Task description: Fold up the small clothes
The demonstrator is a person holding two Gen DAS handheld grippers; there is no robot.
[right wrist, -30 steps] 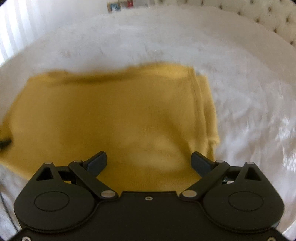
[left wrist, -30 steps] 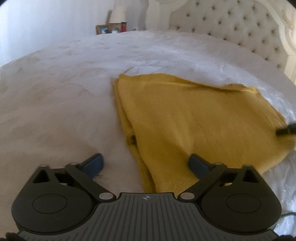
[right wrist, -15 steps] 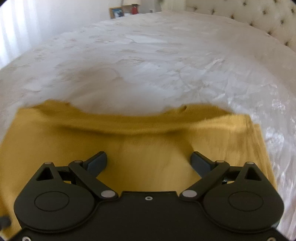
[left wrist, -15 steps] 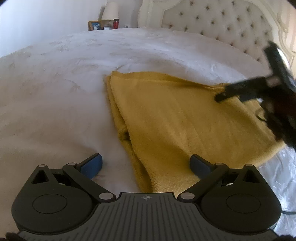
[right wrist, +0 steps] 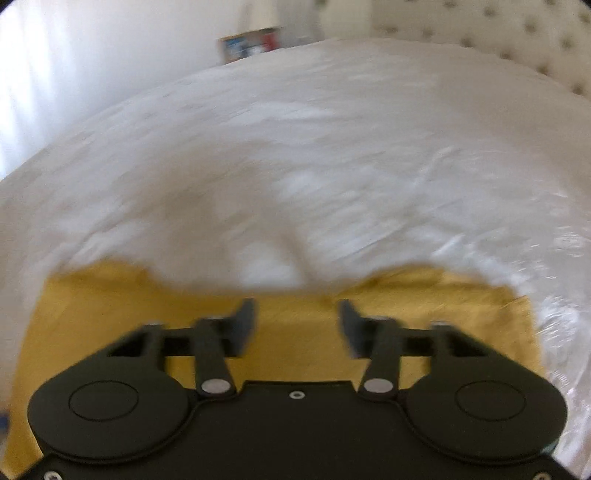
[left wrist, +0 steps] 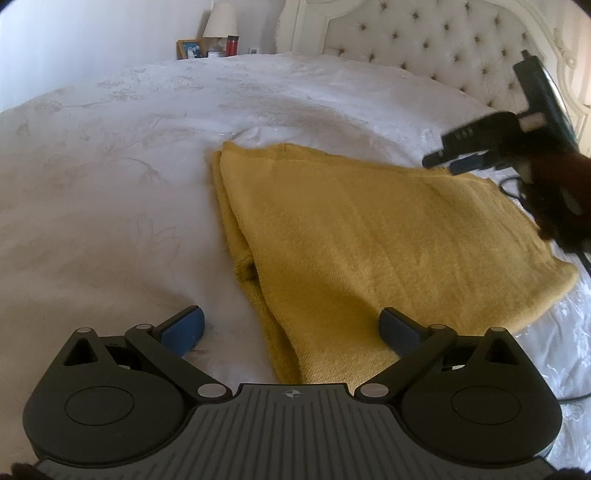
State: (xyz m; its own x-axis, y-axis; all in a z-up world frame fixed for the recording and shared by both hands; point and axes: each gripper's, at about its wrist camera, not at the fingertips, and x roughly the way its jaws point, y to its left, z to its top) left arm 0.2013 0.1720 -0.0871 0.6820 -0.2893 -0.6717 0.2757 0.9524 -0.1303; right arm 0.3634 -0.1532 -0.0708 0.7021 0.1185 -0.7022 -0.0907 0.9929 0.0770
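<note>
Left wrist view: your left tongs stood wide apart w/ nothing between the pads, low over the bed. One pad hung over bare white bedspread, the other over the near end of the mustard knit garment. That garment lay flat on the bed, already doubled lengthwise judging by the stacked layers along its left edge, w/ a small pucker partway down that edge. Your right tongs showed at the far right corner of the knit, blurred, so whether they touched it I couldn't tell from here. A lamp, a picture frame and the tufted headboard sat well behind.

Right wrist view: blurred. Your right tongs had just been closing and stood part-way in, a clear gap left between the pads. The garment's far hem lay between and under them, but I saw no pinch yet, so treat them as not gripping.

Handling, as a judgement: the knit looked soft, light, floppy, prob. a bit stretchy, not fragile, not slippery on the textured spread. It'll sag and drag if lifted from one point. Best to pinch at corners/hem, taking all layers together, one pair of tongs at each end of the same edge, and keep the lift low so the stacked layers don't slide apart.
</note>
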